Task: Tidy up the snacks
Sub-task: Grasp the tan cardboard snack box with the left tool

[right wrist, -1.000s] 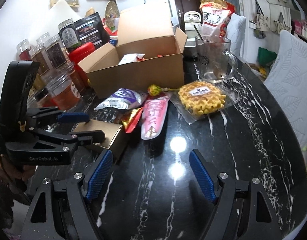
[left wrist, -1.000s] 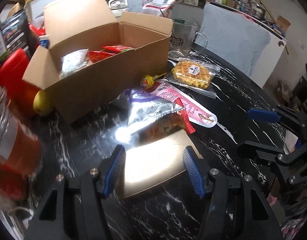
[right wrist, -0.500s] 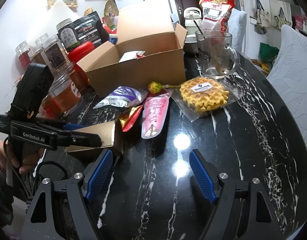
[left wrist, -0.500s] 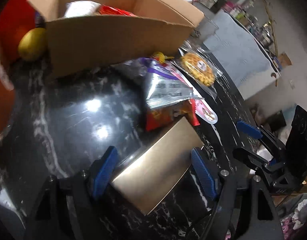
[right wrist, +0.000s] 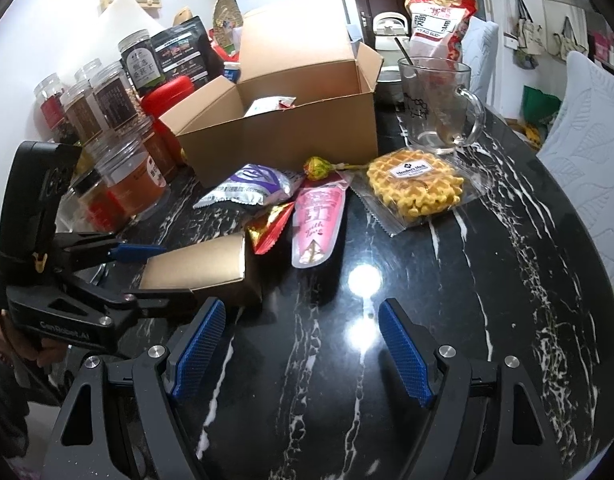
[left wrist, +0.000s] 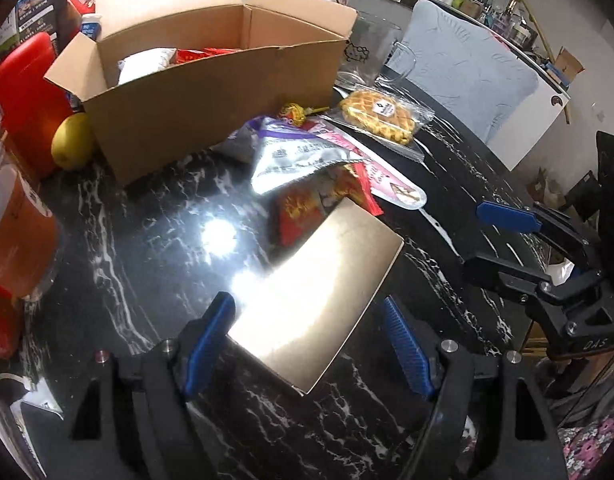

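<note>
Some packets already in cardboard box (right wrist: 291, 120); waffle (right wrist: 417, 188), pouches left on bench (right wrist: 447, 320). Left hand-held gripper (left wrist: 307, 344) has just widened, straddling gold box (left wrist: 319, 292), probably ungripped. Right hand-held gripper (right wrist: 301, 346) open, empty.

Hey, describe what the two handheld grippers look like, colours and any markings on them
Both are black angular plastic frames with silver screws and blue ribbed finger pads. The left gripper has white "GenRobot.AI" lettering on its side, a tall black block on top and a yellow tie. The right gripper shows the same build.
</note>
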`<state>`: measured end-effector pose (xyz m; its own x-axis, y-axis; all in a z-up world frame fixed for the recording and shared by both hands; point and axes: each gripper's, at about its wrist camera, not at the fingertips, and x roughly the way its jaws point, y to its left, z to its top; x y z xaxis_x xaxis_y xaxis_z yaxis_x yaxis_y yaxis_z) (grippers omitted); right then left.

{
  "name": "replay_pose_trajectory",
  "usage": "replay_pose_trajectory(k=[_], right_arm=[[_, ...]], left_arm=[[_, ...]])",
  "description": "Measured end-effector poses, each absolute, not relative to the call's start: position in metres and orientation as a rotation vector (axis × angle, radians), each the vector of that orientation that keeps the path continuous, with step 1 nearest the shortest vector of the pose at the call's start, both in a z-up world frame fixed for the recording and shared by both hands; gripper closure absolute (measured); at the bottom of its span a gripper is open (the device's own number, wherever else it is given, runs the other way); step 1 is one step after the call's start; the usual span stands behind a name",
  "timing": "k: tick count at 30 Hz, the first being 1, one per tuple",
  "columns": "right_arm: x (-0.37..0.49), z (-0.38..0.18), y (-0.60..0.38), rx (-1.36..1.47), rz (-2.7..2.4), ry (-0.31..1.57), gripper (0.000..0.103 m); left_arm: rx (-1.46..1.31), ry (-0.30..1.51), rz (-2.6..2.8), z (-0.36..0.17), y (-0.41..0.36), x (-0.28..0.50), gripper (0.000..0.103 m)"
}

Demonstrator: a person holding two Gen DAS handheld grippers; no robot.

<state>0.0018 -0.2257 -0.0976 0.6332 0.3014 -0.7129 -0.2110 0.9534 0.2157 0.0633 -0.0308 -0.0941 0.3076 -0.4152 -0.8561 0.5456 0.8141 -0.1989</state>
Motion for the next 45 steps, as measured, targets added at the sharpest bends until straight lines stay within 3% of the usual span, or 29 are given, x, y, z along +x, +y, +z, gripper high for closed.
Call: replay_pose_trajectory(k=[16, 18, 20, 26, 45], right_arm=[[0.003, -0.106, -0.243, 0.137, 0.258, 0.856, 0.023], [0.003, -0.107, -0.245, 0.143, 0.254, 0.858, 0.023], [0.004, -0.109, -0.249, 0.151, 0.252, 0.862, 0.023], [0.007, -0.110, -0.254, 0.184, 0.258, 0.865, 0.023], [0.032, -0.096, -0.206, 0.099, 0.373, 0.779, 0.023]], left_arm=[[0.204, 0.994, -0.576, -0.105, -0.070, 0.049, 0.027], [0.222, 0.982, -0.573, -0.106, -0.074, 0.046, 0.031], [0.229, 0.988, -0.556, -0.110, -0.077, 0.045, 0.049], [0.159, 0.985, -0.504, -0.109, -0.069, 0.038, 0.058], [0.046, 0.961, -0.234, -0.104, 0.007, 0.028, 0.058]])
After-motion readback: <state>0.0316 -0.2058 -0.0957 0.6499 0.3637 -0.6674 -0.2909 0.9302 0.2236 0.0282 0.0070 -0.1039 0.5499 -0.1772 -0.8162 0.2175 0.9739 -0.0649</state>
